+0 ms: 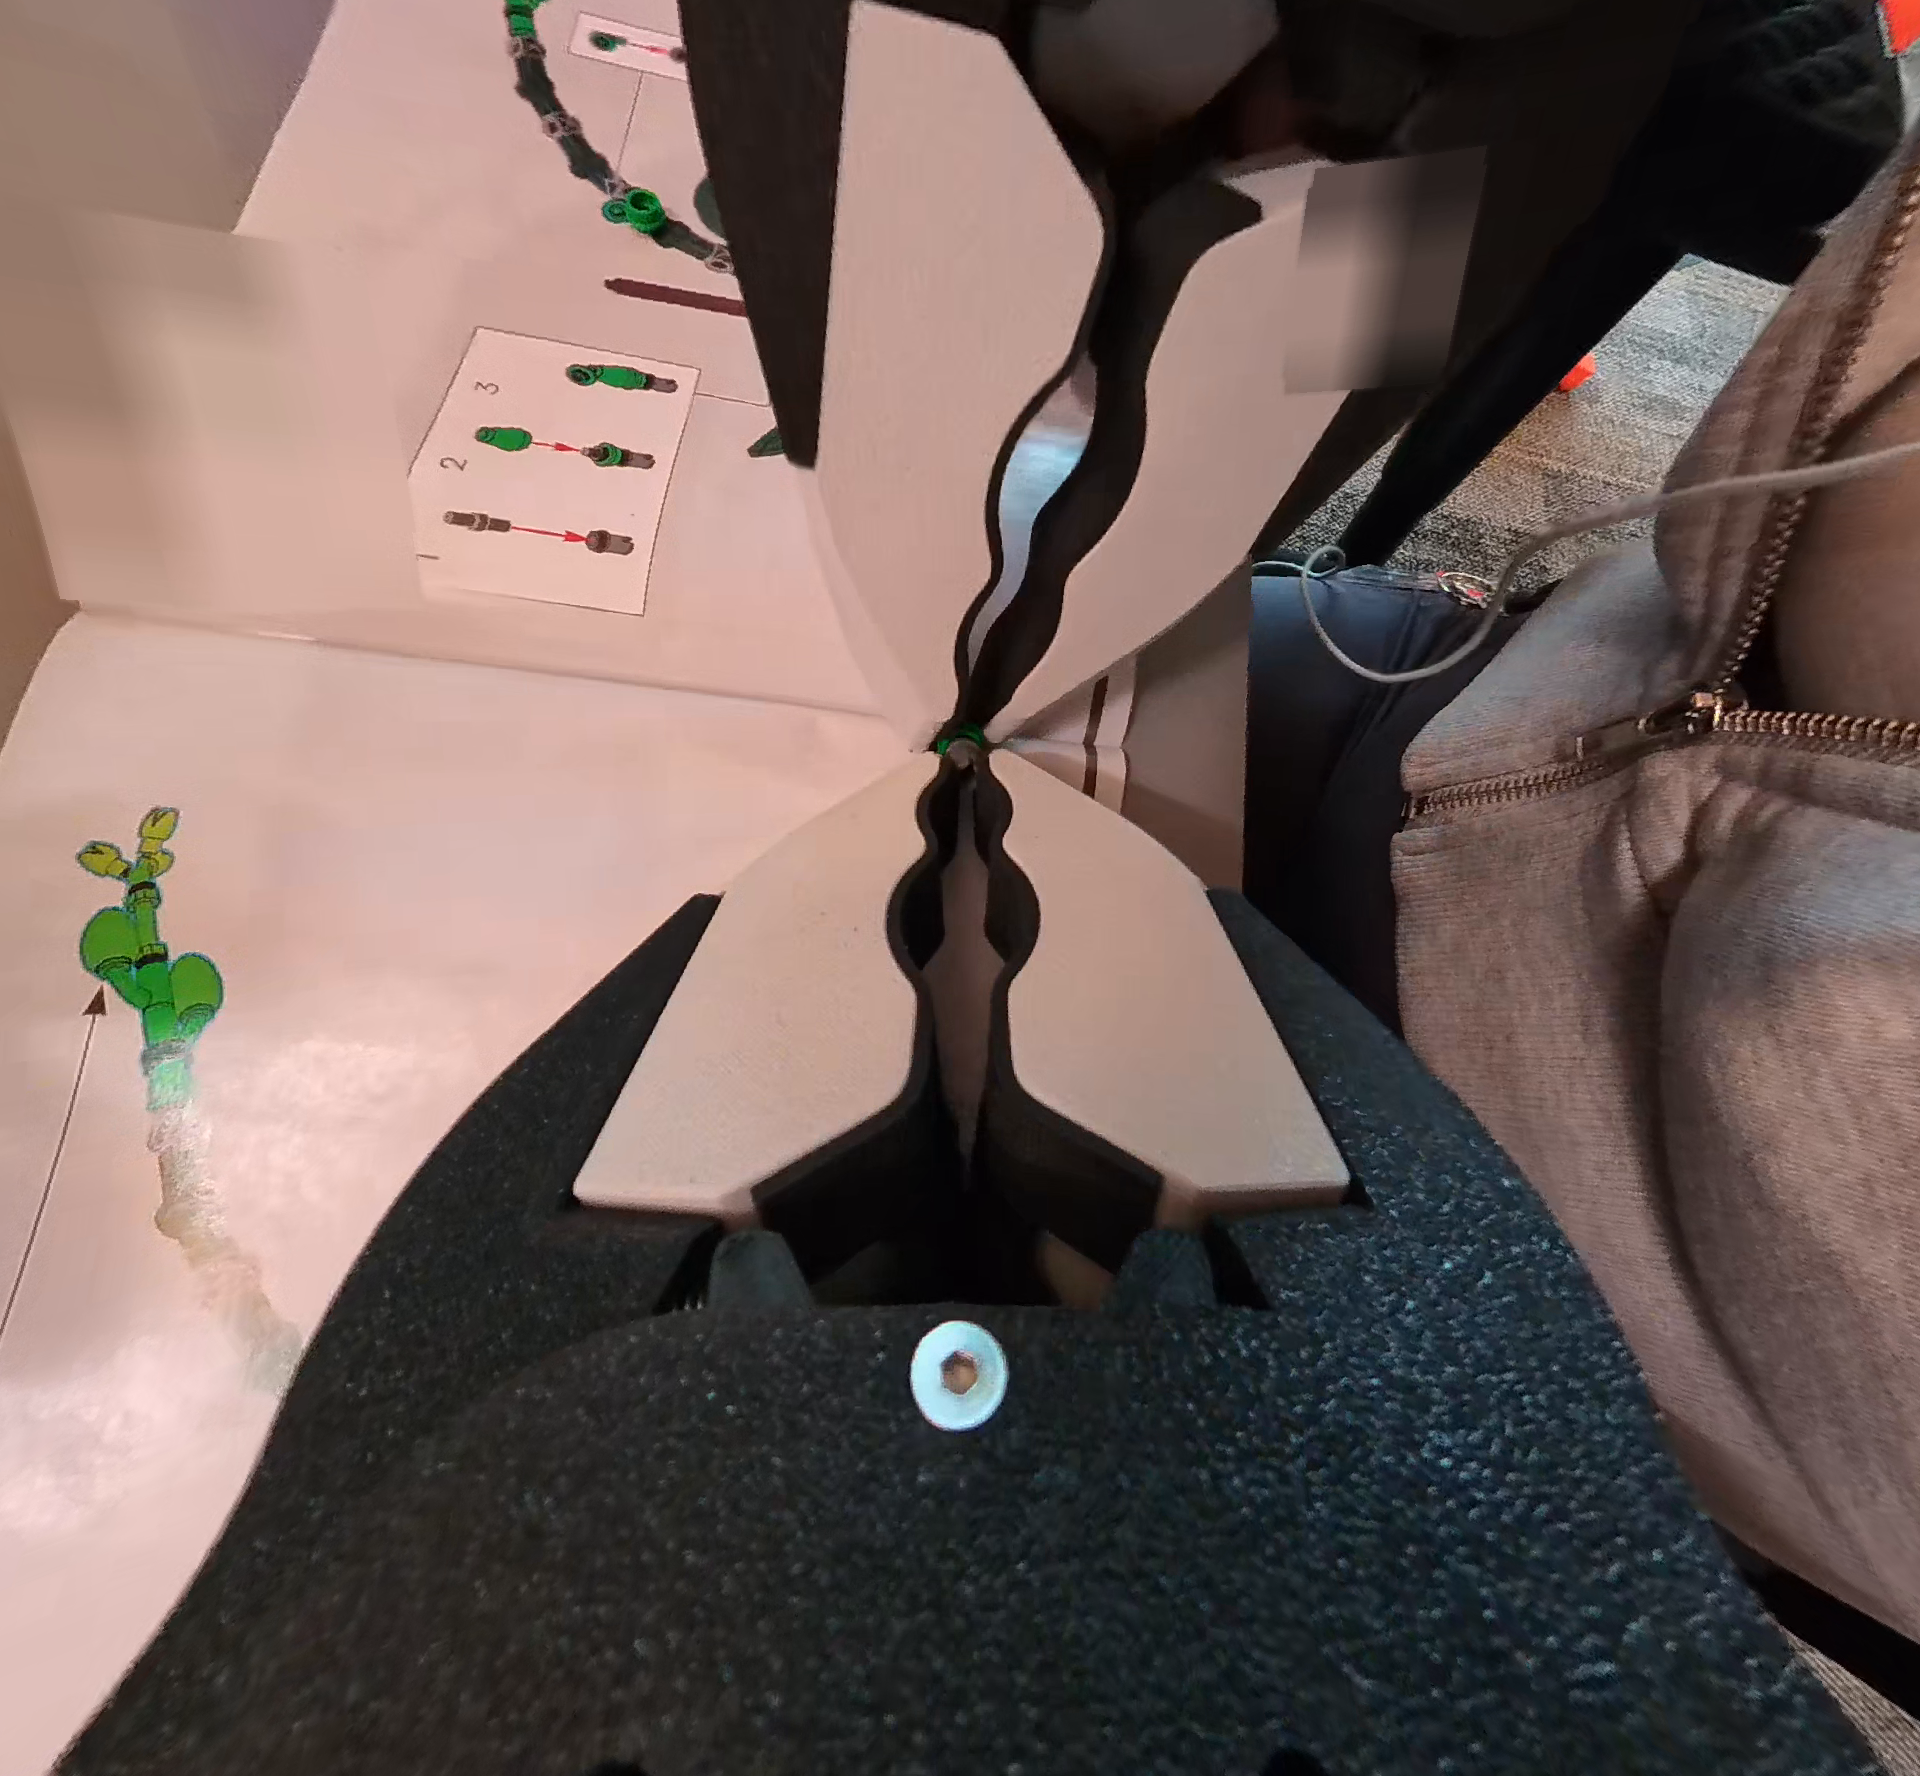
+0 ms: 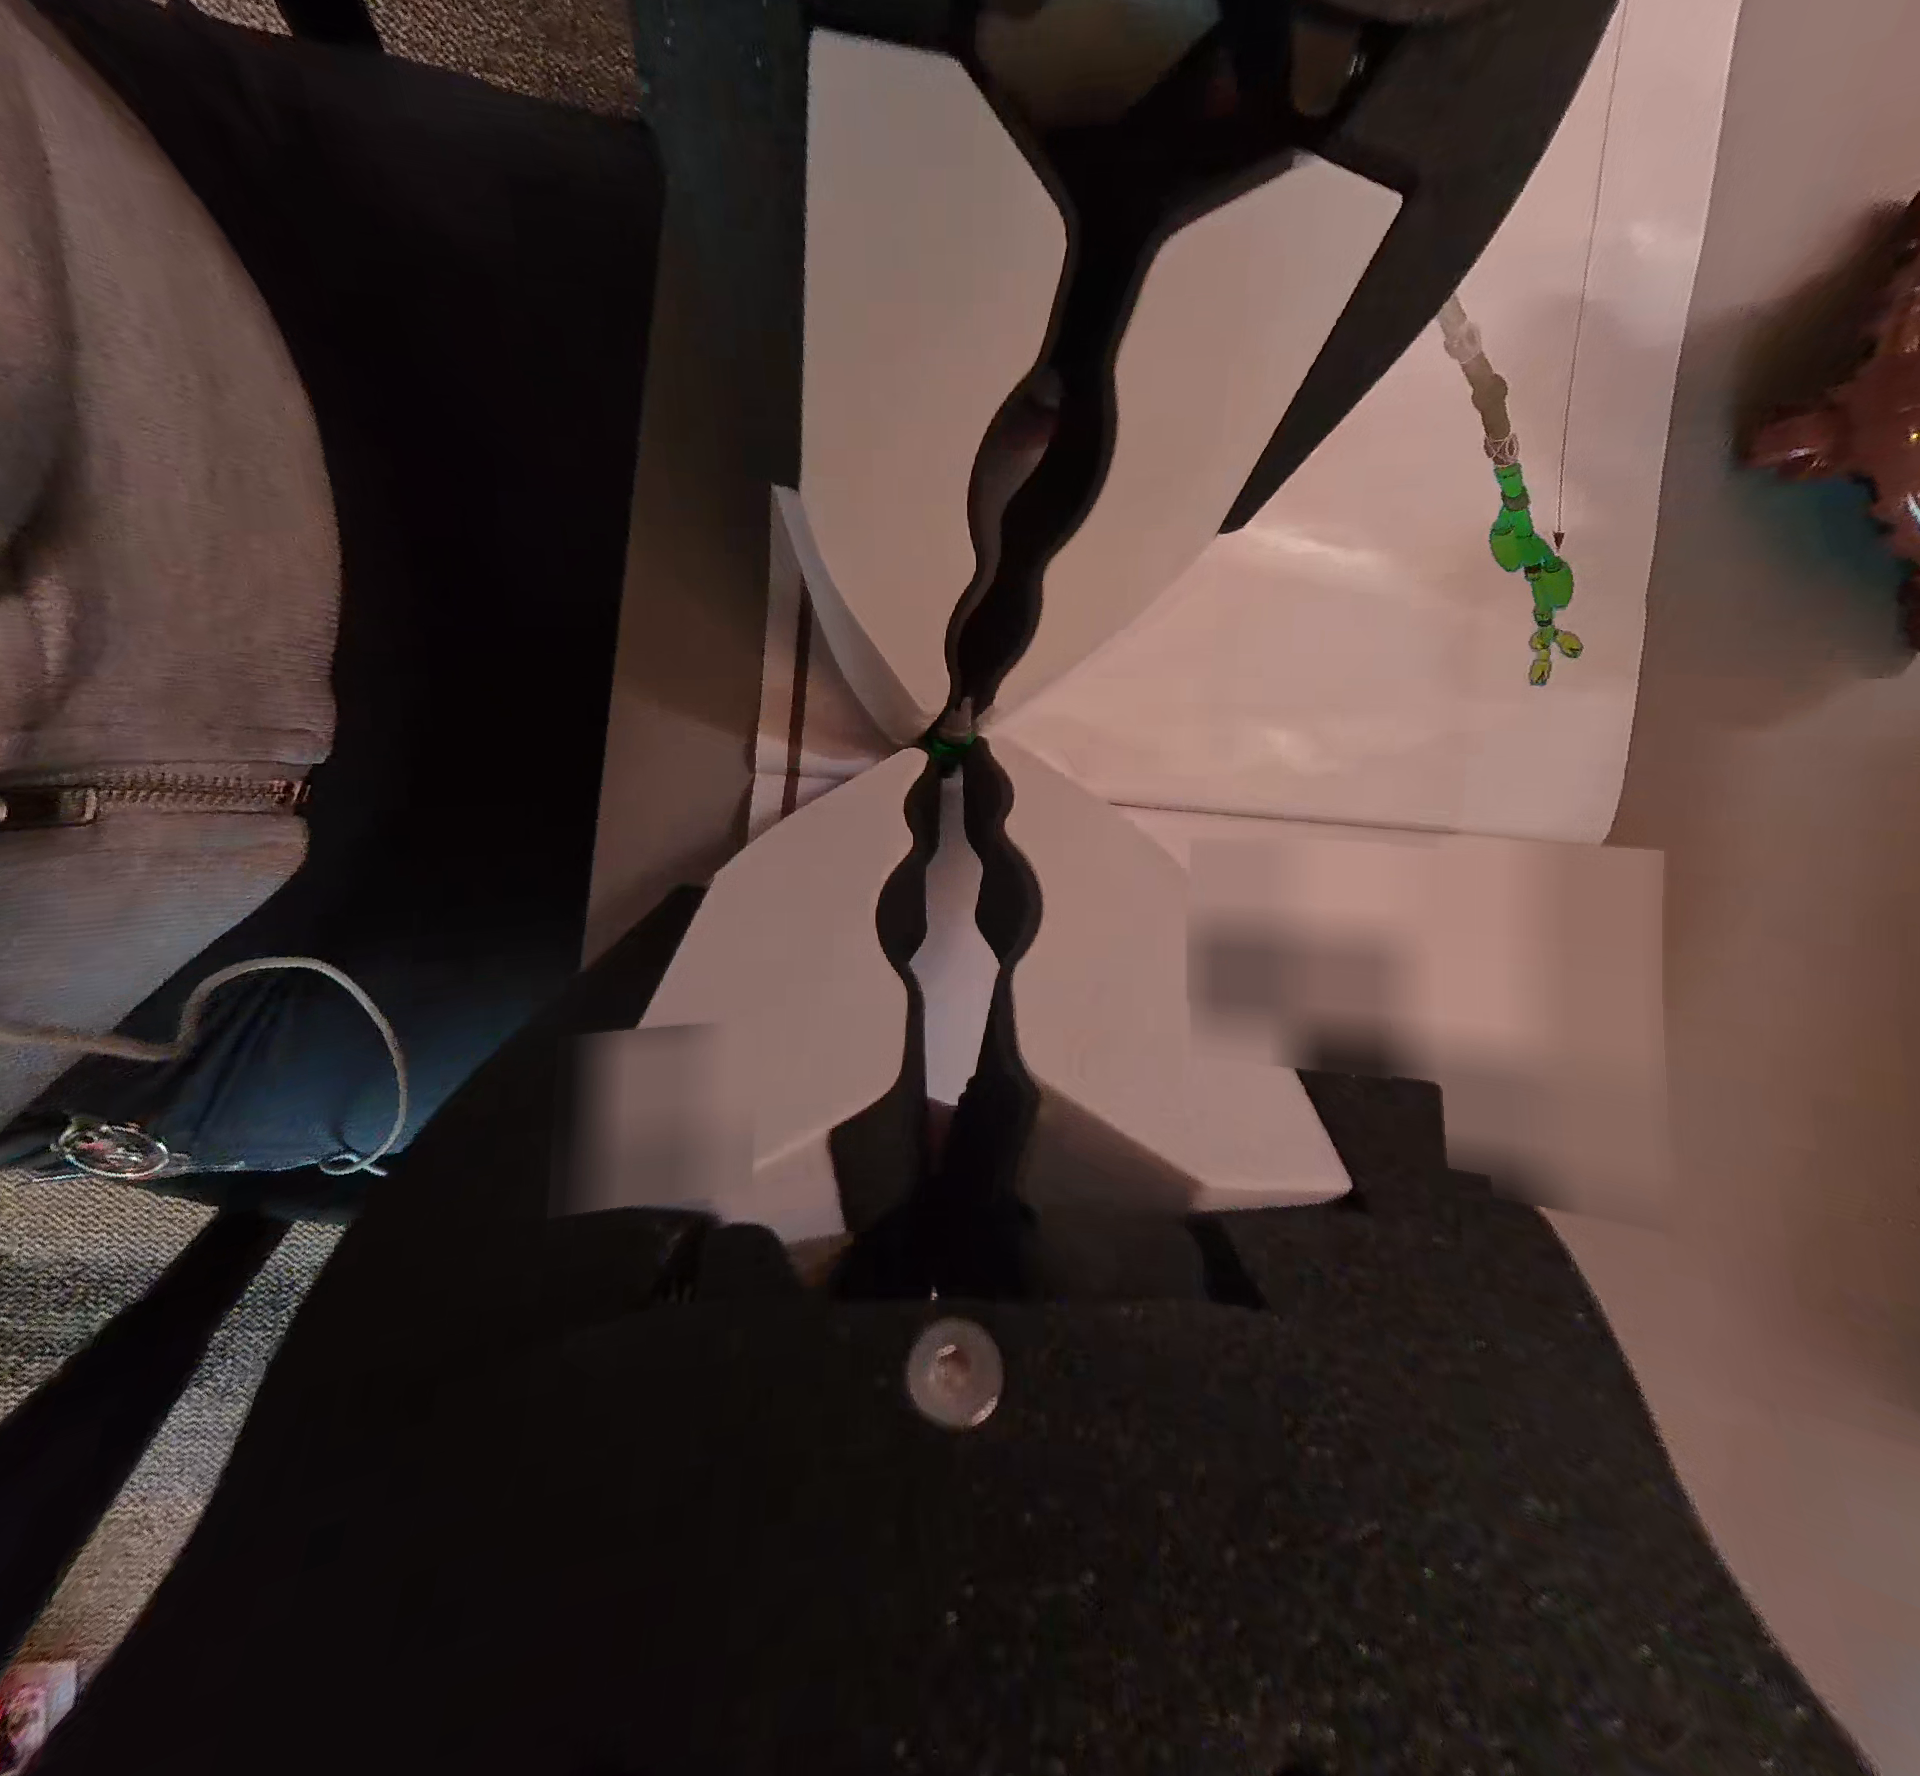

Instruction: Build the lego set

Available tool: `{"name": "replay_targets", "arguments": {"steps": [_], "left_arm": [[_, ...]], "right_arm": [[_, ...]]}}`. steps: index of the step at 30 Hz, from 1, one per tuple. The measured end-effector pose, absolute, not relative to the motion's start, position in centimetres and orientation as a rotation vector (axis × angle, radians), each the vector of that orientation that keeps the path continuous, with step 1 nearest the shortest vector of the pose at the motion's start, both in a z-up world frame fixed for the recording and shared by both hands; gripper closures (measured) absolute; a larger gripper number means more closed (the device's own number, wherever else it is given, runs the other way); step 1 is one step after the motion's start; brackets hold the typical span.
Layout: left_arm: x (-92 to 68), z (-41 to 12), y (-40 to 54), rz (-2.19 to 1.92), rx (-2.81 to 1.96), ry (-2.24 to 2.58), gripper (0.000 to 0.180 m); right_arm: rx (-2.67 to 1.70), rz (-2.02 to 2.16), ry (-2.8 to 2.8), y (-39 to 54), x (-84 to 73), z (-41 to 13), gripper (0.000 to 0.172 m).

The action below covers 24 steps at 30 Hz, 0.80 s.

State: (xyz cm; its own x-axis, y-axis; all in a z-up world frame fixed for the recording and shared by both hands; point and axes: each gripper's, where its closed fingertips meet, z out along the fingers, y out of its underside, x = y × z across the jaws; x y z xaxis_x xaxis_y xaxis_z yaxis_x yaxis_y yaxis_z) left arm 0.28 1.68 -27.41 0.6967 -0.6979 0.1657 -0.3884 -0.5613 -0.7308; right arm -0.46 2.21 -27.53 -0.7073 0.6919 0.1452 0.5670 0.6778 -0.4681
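Pinching tip to tip — left gripper (image 1: 961, 758) on a grey pin (image 1: 966, 756), right gripper (image 2: 948, 758) on a green piece (image 2: 948, 747) — above an open instruction booklet (image 1: 436, 791).

Each camera sat on its own tongs and looked forward along the two fingers, very close, so the black body filled the lower frame. The left tongs (image 1: 961, 755) and right tongs (image 2: 951, 750) pointed straight at one another, tip to tip, and each view showed the other's tongs coming in from the top. The left view had the open booklet (image 1: 436, 791) on its left and the person's jacket (image 1: 1662, 999) on its right; the right view mirrored this. Both shared the meeting tips and the booklet.
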Motion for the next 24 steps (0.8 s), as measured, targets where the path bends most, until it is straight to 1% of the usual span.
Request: {"name": "replay_targets", "arguments": {"steps": [5,24], "left_arm": [[0.27,-27.45,1.67,-0.580,-2.227,0.821,0.179],[0.30,-27.50,1.54,-0.550,-2.237,0.823,0.179]], "right_arm": [[-1.076,0.655,-2.546,2.12,-0.37,-27.35,0.169],[-1.100,0.638,-2.534,1.98,-0.42,-27.24,0.169]]}}
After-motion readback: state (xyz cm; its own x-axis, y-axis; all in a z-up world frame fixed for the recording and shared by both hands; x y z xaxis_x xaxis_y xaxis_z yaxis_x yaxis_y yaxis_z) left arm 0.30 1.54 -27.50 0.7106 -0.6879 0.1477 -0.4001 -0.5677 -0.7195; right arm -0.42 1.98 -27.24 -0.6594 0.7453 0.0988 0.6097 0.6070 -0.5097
